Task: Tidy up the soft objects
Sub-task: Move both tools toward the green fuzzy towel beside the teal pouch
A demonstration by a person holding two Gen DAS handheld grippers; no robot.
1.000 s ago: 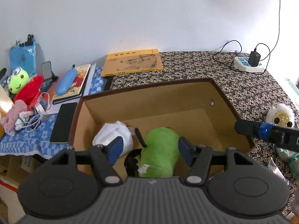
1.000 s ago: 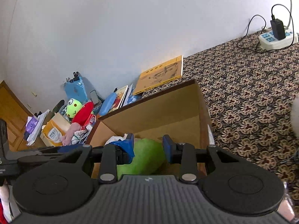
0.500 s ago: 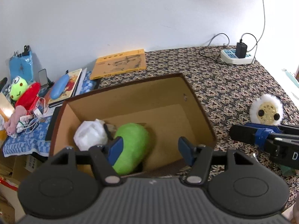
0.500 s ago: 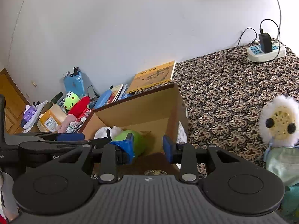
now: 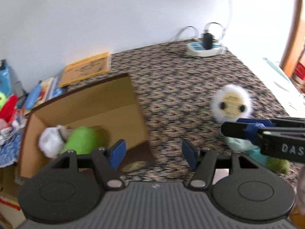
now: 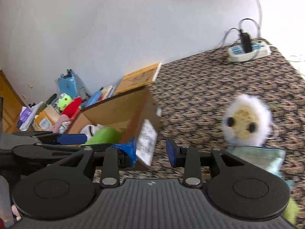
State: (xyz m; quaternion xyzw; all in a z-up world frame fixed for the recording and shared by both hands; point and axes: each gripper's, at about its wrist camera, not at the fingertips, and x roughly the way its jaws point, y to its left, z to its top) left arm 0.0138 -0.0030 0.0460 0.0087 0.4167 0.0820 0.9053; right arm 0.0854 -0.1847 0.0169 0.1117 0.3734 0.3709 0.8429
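Note:
An open cardboard box (image 5: 118, 103) (image 6: 124, 112) sits on the patterned table and holds a green plush (image 5: 83, 139) (image 6: 104, 135) and a white soft bundle (image 5: 49, 143). A fluffy white plush with a tan face (image 5: 231, 104) (image 6: 246, 122) lies on the table to the right of the box, with a pale teal soft item (image 6: 261, 158) just in front of it. My left gripper (image 5: 153, 153) is open and empty above the table by the box's right wall. My right gripper (image 6: 151, 150) is open and empty, left of the white plush; it shows in the left wrist view (image 5: 246, 128).
A power strip with a plugged charger (image 5: 205, 47) (image 6: 247, 50) lies at the table's back. A yellow book (image 5: 86, 68) lies behind the box. Books, a blue case, and a frog plush with red cloth (image 6: 69, 105) crowd the left side. A green soft item (image 5: 278, 165) lies near the table's front right.
Both grippers swung right, away from the box toward the white fluffy plush. The view is blurred by the motion. Both stay open and empty.

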